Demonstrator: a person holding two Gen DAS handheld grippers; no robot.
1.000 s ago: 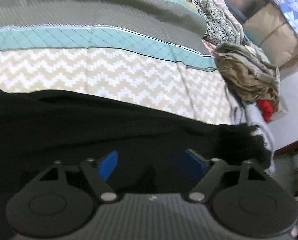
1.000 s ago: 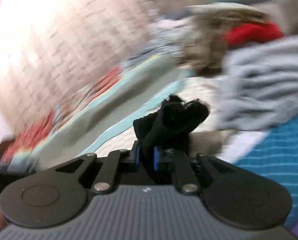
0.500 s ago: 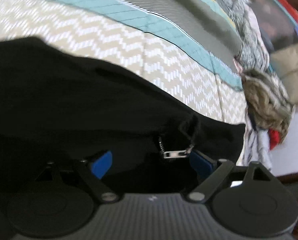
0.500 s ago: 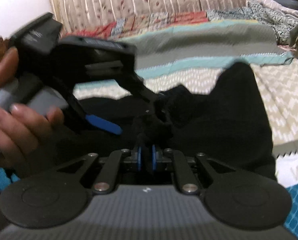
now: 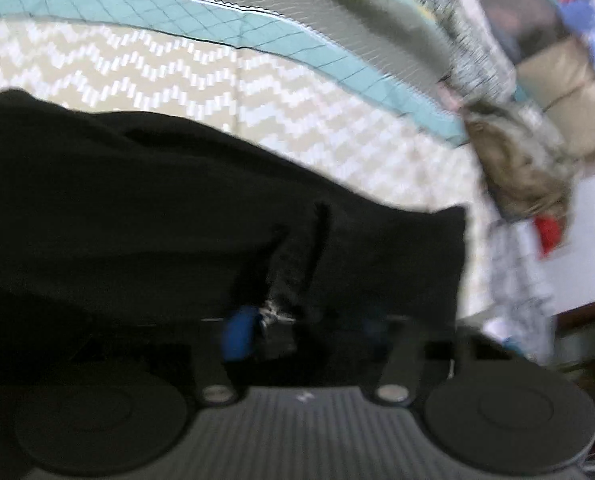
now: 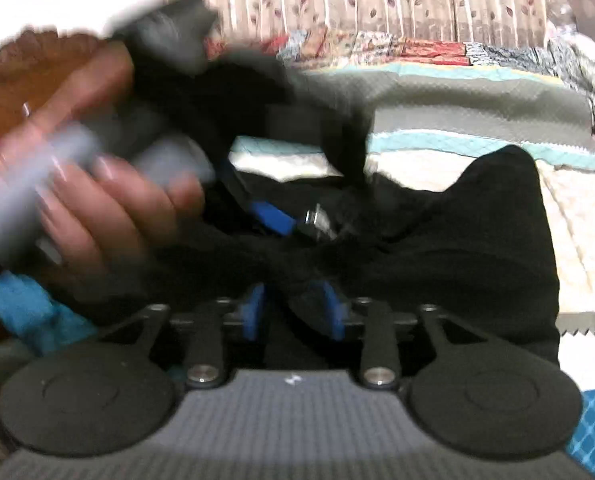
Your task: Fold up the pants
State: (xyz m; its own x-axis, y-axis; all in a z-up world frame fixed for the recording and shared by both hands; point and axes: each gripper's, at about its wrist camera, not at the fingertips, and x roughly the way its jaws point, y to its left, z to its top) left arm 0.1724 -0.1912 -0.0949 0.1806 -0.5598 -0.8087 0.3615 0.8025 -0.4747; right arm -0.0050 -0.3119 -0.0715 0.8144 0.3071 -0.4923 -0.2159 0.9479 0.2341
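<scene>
Black pants (image 5: 145, 216) lie bunched on the bed's zigzag-patterned bedspread (image 5: 177, 76), a metal zipper pull (image 6: 317, 220) showing at the bunched middle. My left gripper (image 5: 301, 328): fingers closing, black cloth and the zipper between the blue pads; frame is blurred, so whether they press yet I cannot tell. My right gripper (image 6: 295, 312): fingers opening, a fold of pants between them, pads apart from it. My left hand (image 6: 109, 204) grips its handle.
</scene>
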